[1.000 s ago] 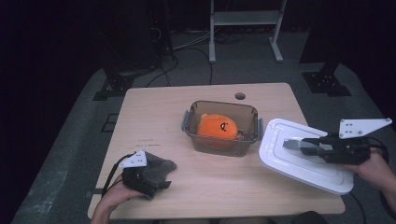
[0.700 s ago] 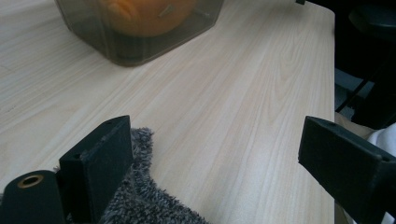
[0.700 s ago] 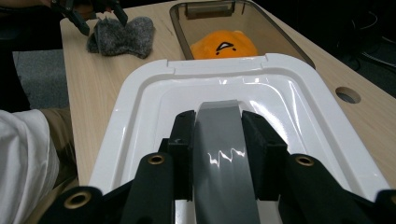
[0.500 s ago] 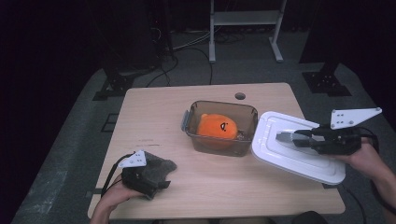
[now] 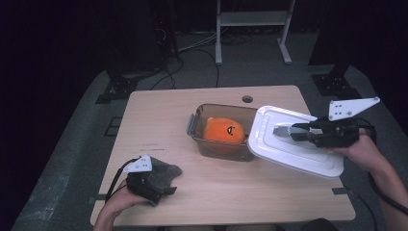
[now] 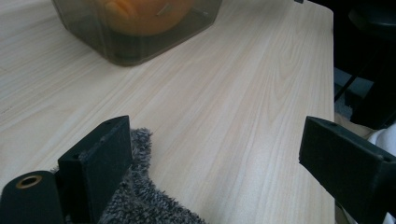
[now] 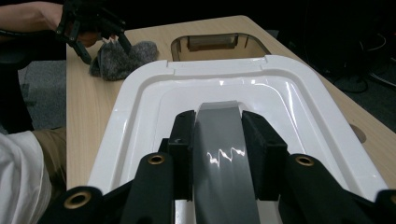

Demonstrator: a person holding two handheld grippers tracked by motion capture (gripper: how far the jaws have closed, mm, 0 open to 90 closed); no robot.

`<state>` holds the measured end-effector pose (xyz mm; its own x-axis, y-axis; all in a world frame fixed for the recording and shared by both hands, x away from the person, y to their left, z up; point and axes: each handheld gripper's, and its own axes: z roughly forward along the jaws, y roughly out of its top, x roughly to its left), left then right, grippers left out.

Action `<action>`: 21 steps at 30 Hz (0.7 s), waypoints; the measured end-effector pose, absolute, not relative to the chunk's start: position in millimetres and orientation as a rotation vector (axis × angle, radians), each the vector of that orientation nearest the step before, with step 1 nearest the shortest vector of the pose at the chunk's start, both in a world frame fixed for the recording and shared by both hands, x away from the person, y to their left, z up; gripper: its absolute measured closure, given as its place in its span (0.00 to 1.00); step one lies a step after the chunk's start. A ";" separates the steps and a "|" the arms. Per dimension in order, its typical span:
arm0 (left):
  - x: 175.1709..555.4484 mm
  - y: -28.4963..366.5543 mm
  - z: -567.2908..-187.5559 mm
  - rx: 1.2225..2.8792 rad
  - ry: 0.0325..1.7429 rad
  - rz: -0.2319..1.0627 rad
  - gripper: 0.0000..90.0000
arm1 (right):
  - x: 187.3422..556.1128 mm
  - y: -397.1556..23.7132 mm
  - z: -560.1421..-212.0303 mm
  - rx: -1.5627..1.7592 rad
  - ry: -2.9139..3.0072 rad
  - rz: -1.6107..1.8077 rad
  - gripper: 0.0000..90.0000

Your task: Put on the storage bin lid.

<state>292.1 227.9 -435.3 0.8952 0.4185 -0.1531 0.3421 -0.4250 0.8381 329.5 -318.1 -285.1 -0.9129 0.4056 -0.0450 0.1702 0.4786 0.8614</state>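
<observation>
High view | right hand-held gripper clamps white lid | beside container

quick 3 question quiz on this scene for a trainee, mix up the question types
1. True or false: the right gripper is shut on the grey handle of the white lid.
2. What lies inside the clear container? A) a grey cloth B) an orange plush toy C) nothing
3. What fuzzy thing lies by the open left gripper?

Key:
1. True; the lid hangs tilted, partly over the container.
2. B, the orange plush toy.
3. A grey cloth, near the table front edge.
</observation>
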 end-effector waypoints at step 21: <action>292.6 231.1 -434.5 2.041 0.564 0.105 0.10 | 365.0 -273.7 -270.7 0.405 2.533 1.414 0.73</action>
